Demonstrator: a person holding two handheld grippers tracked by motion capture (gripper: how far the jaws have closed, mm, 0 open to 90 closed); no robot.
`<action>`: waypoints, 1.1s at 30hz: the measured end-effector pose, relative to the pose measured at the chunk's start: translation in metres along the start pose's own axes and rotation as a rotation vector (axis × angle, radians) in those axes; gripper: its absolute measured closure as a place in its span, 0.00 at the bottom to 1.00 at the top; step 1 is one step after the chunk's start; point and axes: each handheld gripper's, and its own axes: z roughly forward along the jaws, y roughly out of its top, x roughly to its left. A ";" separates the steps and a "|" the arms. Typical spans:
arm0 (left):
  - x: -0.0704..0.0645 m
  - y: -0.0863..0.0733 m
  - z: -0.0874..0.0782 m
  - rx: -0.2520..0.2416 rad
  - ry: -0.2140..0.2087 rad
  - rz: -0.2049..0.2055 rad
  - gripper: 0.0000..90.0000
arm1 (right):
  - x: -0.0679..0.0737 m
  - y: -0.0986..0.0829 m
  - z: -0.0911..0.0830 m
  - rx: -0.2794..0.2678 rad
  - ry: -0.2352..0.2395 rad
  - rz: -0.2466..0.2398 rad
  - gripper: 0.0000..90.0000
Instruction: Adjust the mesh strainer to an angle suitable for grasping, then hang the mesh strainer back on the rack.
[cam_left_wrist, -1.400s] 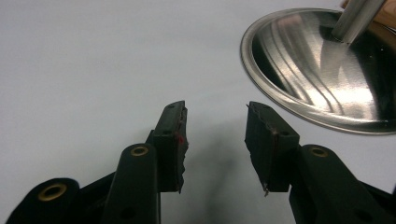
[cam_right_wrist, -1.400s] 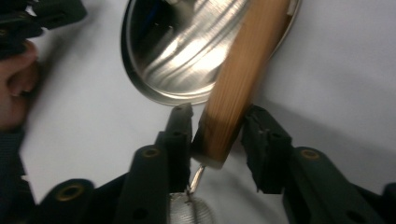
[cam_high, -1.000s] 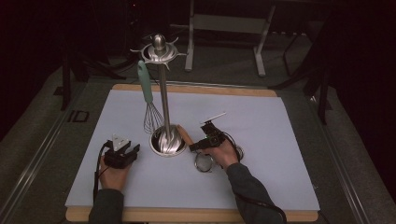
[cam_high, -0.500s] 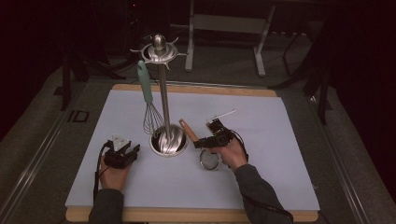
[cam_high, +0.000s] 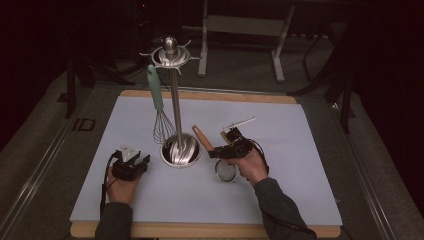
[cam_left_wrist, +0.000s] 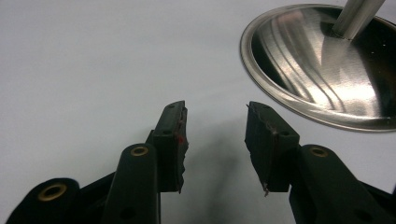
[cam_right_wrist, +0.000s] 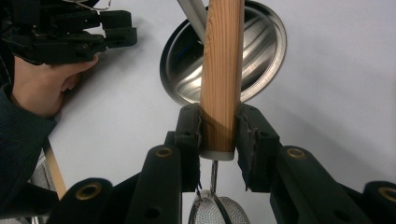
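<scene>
Right gripper view — fingers (cam_right_wrist: 256, 140) clamped on strainer handle (cam_right_wrist: 223, 70), beside stand base (cam_right_wrist: 261, 56) rim.

In the right gripper view, the wooden handle (cam_right_wrist: 222, 70) runs off the top edge, so its far end is unseen. The mesh strainer bowl (cam_right_wrist: 219, 211) below it is cut off by the bottom edge and partly hidden behind the jaws. In the left gripper view, the steel stand base (cam_left_wrist: 322, 65) is cut by the right edge, and its pole leaves the top. In the high view, the strainer bowl (cam_high: 226, 170) is partly covered by the right hand (cam_high: 250, 165), and the mesh is too small to make out.
</scene>
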 end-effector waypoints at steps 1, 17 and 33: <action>0.000 0.000 0.000 0.001 0.000 0.002 0.65 | 0.000 0.000 -0.001 -0.003 -0.001 -0.001 0.80; 0.000 0.000 0.000 0.000 0.001 0.004 0.65 | 0.007 -0.002 -0.022 -0.078 0.022 -0.033 0.80; 0.000 0.000 -0.001 -0.002 0.000 0.005 0.65 | 0.021 -0.006 -0.040 -0.129 0.056 -0.095 0.80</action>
